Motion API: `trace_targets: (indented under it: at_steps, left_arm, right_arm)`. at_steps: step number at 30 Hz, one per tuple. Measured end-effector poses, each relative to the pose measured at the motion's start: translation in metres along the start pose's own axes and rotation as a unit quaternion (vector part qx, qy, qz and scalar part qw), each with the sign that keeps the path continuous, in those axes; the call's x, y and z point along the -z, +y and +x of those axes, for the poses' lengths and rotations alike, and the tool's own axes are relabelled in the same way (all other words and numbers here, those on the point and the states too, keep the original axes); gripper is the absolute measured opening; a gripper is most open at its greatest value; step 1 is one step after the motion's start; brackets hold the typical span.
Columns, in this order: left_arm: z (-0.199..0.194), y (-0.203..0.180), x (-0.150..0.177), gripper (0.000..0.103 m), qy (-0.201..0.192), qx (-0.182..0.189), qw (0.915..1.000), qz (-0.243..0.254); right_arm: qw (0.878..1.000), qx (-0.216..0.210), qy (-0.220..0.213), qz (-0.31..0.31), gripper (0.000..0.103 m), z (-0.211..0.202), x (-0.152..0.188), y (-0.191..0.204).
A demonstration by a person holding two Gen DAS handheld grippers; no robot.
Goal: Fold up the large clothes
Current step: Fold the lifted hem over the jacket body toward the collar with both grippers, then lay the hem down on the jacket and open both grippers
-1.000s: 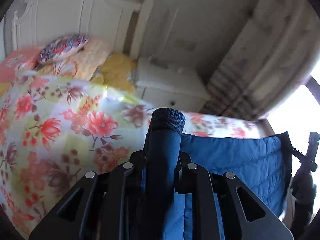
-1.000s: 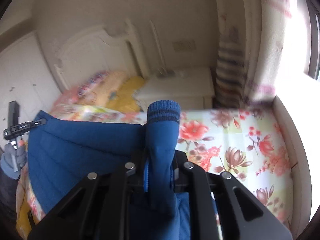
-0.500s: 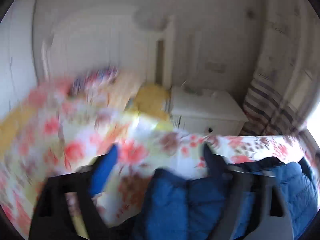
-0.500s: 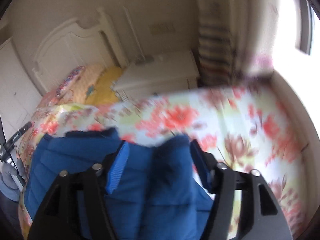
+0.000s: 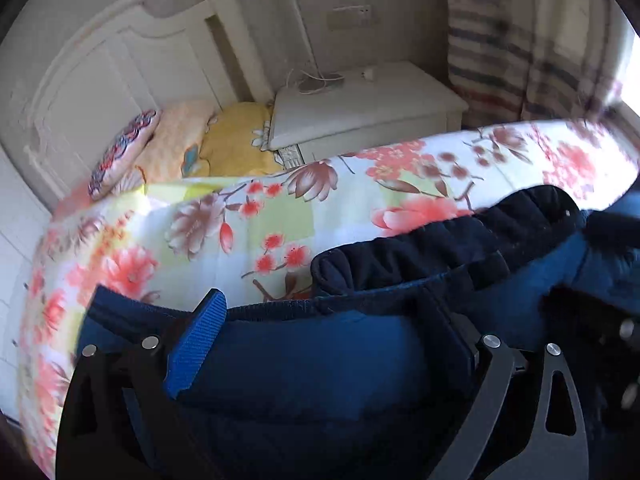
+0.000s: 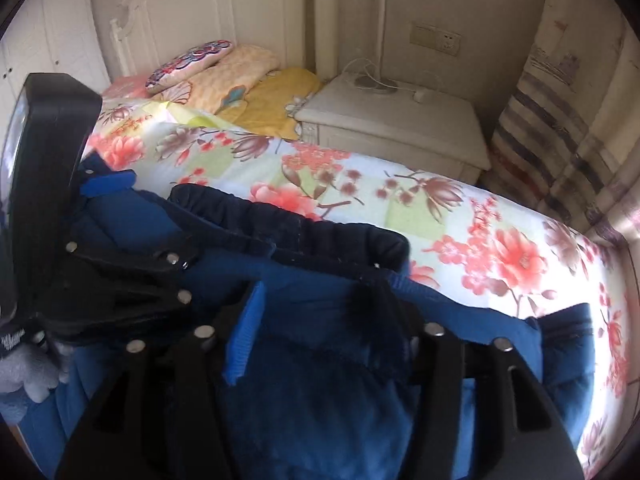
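A blue padded jacket (image 5: 320,368) with a dark ribbed hem band (image 5: 440,248) lies on the floral bedspread (image 5: 248,224). My left gripper (image 5: 320,340) is open, its fingers spread wide over the jacket, nothing held. In the right wrist view the jacket (image 6: 320,360) and its dark band (image 6: 280,220) lie below my right gripper (image 6: 320,320), which is also open and empty. The left gripper (image 6: 120,272) shows at the left of that view, close beside the right one.
A white headboard (image 6: 208,12) and pillows (image 6: 224,68) are at the far end of the bed. A white nightstand (image 6: 400,120) with a lamp base and cables stands beside it. Striped curtains (image 6: 560,136) hang at right.
Both grippers were shut on the jacket's blue cuffs and held them up. They have opened, let the sleeves go, and now hover low over the jacket, closer together.
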State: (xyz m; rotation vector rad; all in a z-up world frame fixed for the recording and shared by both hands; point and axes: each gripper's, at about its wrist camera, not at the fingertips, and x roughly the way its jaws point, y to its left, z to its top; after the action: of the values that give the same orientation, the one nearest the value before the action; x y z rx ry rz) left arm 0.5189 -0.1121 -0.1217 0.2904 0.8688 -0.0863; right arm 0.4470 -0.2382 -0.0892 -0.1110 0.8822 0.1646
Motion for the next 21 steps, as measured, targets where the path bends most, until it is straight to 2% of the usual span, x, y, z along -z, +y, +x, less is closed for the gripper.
trace_targets:
  at_steps: [6, 12, 15, 18, 21]
  left_arm:
    - [0.006, 0.0, 0.004, 0.095, -0.004, 0.003, 1.0, -0.006]
    - [0.006, -0.002, 0.004, 0.095, -0.005, 0.0, 1.0, -0.004]
    - [0.001, -0.006, 0.003, 0.095, -0.008, -0.004, 1.0, -0.003]
    - [0.0, 0.01, 0.0, 0.096, 0.007, 0.034, 0.9992, -0.021]
    - [-0.017, 0.051, 0.002, 0.097, -0.008, 0.04, 0.9972, -0.063]
  right_arm:
    - [1.0, 0.018, -0.015, -0.016, 0.065, 0.005, 0.007, 0.006]
    - [0.993, 0.093, -0.012, -0.069, 0.065, 0.015, 0.01, 0.029]
    - [0.99, 0.111, -0.015, -0.082, 0.065, 0.014, 0.011, 0.033]
    - [0.995, 0.09, -0.013, -0.048, 0.065, 0.001, 0.008, 0.012]
    - [0.995, 0.095, -0.024, 0.027, 0.067, -0.025, 0.012, -0.037]
